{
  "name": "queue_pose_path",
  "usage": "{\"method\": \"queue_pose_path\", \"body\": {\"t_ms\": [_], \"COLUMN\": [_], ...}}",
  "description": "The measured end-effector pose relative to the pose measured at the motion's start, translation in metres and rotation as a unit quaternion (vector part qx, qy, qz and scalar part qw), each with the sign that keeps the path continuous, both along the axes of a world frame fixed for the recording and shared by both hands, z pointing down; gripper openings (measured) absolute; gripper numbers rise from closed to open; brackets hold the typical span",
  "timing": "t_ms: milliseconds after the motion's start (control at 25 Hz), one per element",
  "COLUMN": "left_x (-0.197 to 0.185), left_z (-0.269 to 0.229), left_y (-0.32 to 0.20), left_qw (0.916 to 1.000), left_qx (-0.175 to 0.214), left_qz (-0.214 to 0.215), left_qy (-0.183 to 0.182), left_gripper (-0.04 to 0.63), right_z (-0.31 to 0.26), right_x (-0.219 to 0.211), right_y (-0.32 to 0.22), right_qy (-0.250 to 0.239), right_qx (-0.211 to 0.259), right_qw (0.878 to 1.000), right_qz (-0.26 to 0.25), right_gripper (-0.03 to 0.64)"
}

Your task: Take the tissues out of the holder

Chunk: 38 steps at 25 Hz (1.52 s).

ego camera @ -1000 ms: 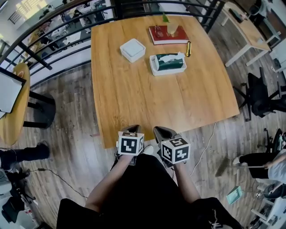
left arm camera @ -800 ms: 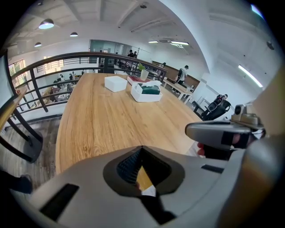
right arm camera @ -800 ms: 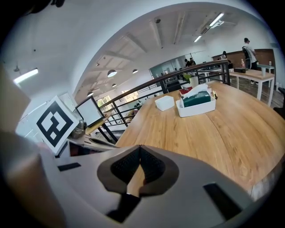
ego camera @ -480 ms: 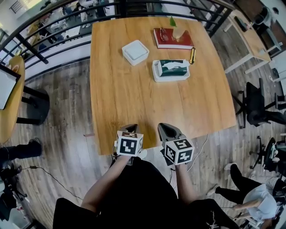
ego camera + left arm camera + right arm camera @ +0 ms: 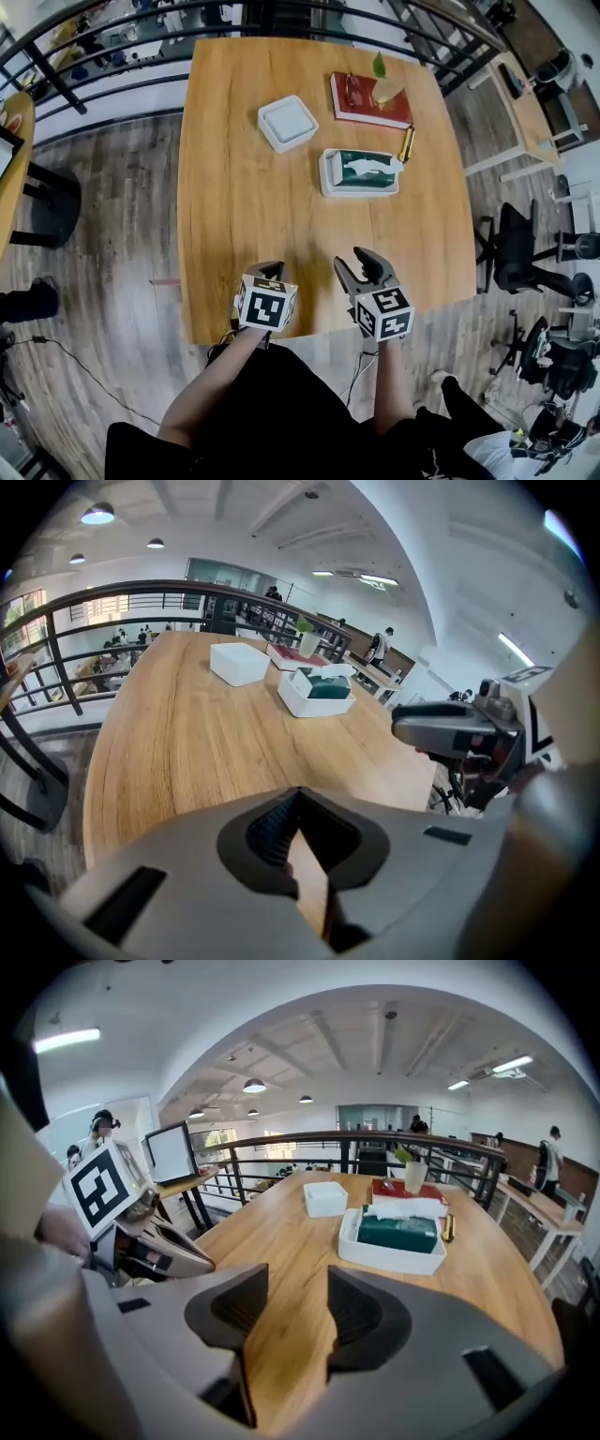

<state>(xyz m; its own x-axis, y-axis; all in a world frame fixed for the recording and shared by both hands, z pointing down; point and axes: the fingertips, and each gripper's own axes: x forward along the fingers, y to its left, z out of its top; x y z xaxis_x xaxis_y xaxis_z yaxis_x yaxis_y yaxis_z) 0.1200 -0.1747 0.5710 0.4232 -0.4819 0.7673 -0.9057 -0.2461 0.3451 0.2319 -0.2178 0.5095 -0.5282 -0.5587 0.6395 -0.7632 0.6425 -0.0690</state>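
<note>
A white holder [image 5: 328,176] with a green tissue pack [image 5: 361,172] stands right of the table's middle, with a white tissue [image 5: 405,1207] sticking out of the pack's top. The holder [image 5: 392,1252] lies straight ahead in the right gripper view and far off, holder [image 5: 317,696], in the left gripper view. Both grippers hover over the table's near edge, well short of it. My right gripper [image 5: 361,265] has its jaws opening with nothing between them. My left gripper [image 5: 267,273] is shut and empty.
A white square box [image 5: 287,123] sits left of the holder. Behind it lie a red book [image 5: 370,98] with a small plant on it and a yellow-black pen-like object [image 5: 407,143]. Black railings run past the wooden table's [image 5: 244,216] far and left sides.
The right gripper's jaws have gone from shut to apart. Both grippers have come forward over the table's near edge, and the view has shifted towards the table.
</note>
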Motion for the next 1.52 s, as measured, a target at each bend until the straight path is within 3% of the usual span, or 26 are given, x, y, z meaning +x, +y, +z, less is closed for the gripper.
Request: {"method": "queue_pose_path", "body": {"t_ms": [240, 400, 680, 1120, 1520], "left_x": [-0.006, -0.01, -0.023, -0.026, -0.023], "left_z": [0.007, 0.013, 0.02, 0.032, 0.038], "left_y": [-0.014, -0.023, -0.03, -0.043, -0.046], "left_qw": [0.9998, 0.9996, 0.999, 0.9981, 0.9973], "left_qx": [-0.012, -0.02, -0.031, -0.045, -0.057], "left_qz": [-0.005, -0.009, -0.024, -0.032, -0.035], "left_qy": [0.012, 0.017, 0.021, 0.027, 0.03], "left_gripper": [-0.002, -0.002, -0.002, -0.002, -0.002], "right_z": [-0.005, 0.001, 0.012, 0.034, 0.066], "right_x": [0.001, 0.008, 0.017, 0.027, 0.036], "right_y": [-0.055, -0.091, -0.142, -0.199, -0.226], "right_qy": [0.071, 0.14, 0.188, 0.281, 0.371], "right_qx": [0.043, 0.065, 0.058, 0.026, -0.022], "right_qw": [0.992, 0.979, 0.965, 0.922, 0.864], "right_qz": [-0.099, -0.137, -0.175, -0.265, -0.341], "right_gripper": [0.295, 0.298, 0.314, 0.37, 0.403]}}
